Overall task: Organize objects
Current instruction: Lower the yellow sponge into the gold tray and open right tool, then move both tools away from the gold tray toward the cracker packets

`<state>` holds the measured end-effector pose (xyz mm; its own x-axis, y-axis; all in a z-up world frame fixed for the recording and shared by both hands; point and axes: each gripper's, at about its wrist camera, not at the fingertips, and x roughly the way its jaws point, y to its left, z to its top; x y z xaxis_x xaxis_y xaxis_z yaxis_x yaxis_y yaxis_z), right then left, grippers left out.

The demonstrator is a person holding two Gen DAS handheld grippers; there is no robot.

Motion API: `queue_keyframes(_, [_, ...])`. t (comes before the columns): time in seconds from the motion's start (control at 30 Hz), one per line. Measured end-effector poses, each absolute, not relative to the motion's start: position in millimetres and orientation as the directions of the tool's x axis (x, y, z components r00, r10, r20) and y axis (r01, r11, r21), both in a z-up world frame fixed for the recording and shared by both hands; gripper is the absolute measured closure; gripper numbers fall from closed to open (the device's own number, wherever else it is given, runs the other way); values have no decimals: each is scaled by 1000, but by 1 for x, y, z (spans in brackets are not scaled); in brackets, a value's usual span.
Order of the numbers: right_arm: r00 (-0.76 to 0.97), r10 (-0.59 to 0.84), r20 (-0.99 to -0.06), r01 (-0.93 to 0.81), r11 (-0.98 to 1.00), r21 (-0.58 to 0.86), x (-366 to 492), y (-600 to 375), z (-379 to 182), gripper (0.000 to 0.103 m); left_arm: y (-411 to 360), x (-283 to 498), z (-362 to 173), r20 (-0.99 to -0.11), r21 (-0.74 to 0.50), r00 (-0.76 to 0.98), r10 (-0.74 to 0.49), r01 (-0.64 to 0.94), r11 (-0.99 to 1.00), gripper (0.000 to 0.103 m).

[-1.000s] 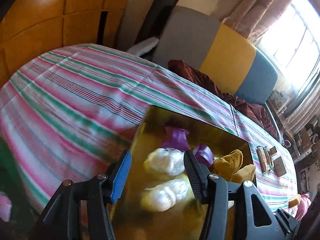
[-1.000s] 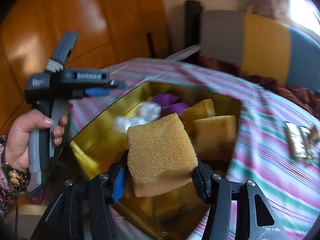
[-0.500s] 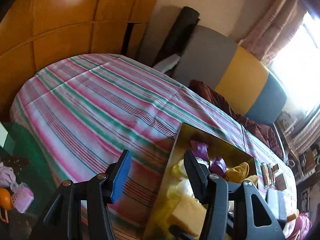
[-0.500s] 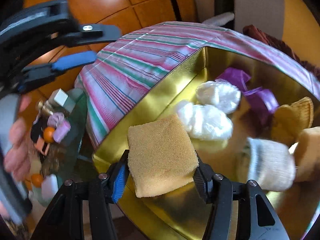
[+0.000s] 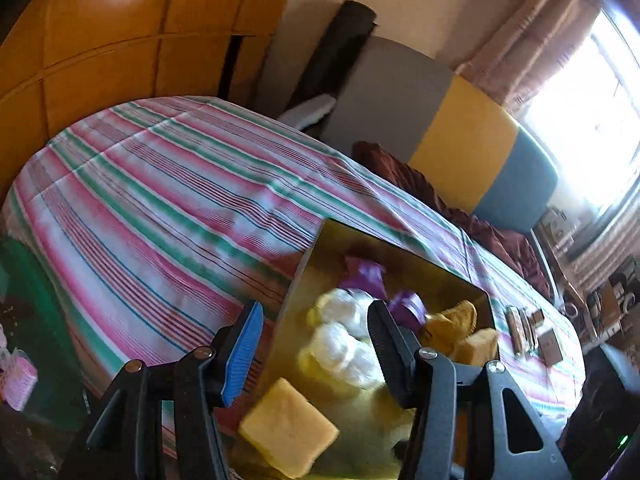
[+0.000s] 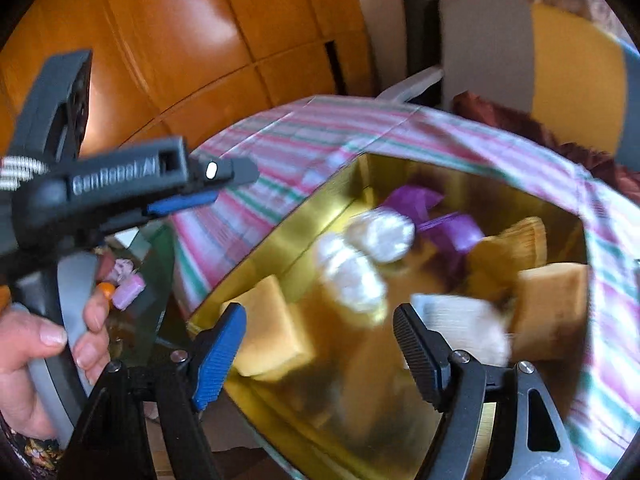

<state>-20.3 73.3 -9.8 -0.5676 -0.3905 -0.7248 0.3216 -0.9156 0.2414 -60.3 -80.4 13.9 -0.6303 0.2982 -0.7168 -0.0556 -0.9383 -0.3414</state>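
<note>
A gold box lies open on the striped tablecloth. A yellow sponge lies in its near left corner. Two white cotton balls, purple pieces, a second sponge and a white sock lie inside too. My right gripper is open and empty above the box's near edge, just right of the sponge. My left gripper is open and empty over the box's left wall; it also shows in the right wrist view.
A grey, yellow and blue headboard and a dark red blanket lie beyond the table. Small wooden items sit on the cloth right of the box. A low glass shelf with pink and orange trinkets stands left of the table.
My right gripper has opened and let go of the yellow sponge, which now lies in the box's near left corner. My left gripper has shifted slightly over the box's left wall.
</note>
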Motion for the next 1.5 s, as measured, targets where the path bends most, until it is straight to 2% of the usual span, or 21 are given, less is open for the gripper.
queue_keyframes(0.53, [-681, -158, -715, 7, -978, 209, 5, 218, 6, 25, 23, -36, -4, -758, -348, -488, 433, -259, -901, 46])
queue_keyframes(1.07, [-658, 43, -752, -227, -963, 143, 46, 320, -21, 24, 124, -5, -2, -777, -333, -369, 510, -447, -830, 46])
queue_keyframes(1.33, [-627, 100, -773, -308, -943, 128, 60, 361, -39, 24, 192, 13, -4, -781, -327, -288, 554, -568, -755, 45])
queue_keyframes(1.5, [-610, 157, -776, -353, -931, 89, 67, 388, -50, 22, 228, 19, -18, -787, -343, -233, 571, -603, -720, 35])
